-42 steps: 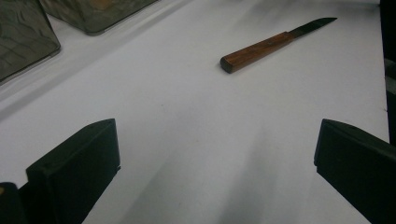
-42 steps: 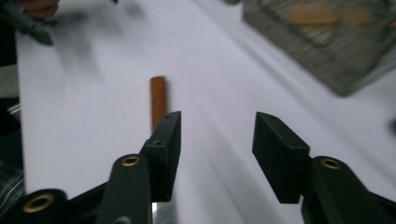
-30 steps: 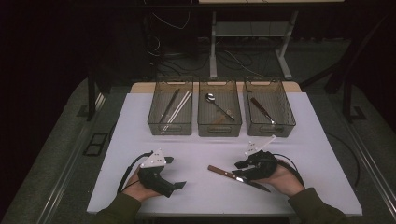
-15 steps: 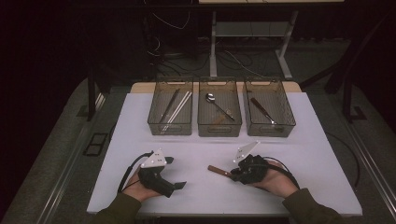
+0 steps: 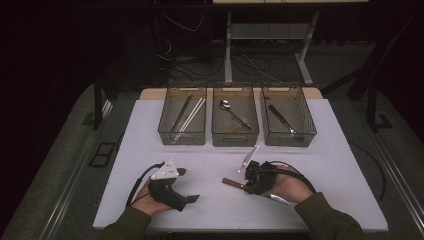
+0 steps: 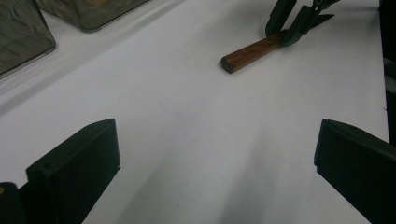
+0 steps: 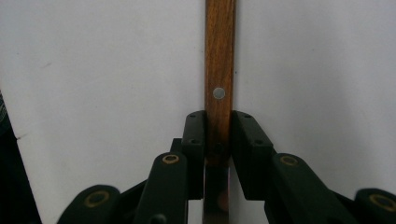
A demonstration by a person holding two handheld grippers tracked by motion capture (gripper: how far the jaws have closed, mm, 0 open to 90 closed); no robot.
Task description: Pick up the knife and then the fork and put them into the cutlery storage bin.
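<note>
Your right gripper (image 5: 248, 183) is clamped on the wooden-handled table knife (image 5: 235, 183), and your right gripper view makes it plain: both black pads press the brown handle (image 7: 219, 70) from either side, just behind its small round metal rivet (image 7: 218, 93). Those jaws have just been closing, with the handle between them, and now they're tight on it. In that view the wood runs straight away from you over the white table top (image 7: 317, 70), and the shiny steel blade (image 7: 215, 196) sits low between the jaw arms.

From the high view, the knife lies near the front of the white table (image 5: 325, 150), its handle end pointing left and its blade tip (image 5: 279, 199) poking out below your right hand (image 5: 287, 187). Whether it's lifted off the surface or lying flat on it, I can't tell.

Your left gripper (image 5: 192, 198) is released, with nothing in it. In the left gripper view its two black jaws stand far apart over bare table, and the knife handle (image 6: 250, 53) shows farther off, pinched in the other gripper (image 6: 285, 35).

At the back of the table stand three clear plastic bins side by side: the left bin (image 5: 182, 136) holds long pale sticks (image 5: 191, 114), the middle bin (image 5: 235, 137) a metal spoon (image 5: 234, 113), the right bin (image 5: 289, 137) another dark-handled knife (image 5: 281, 119).
</note>
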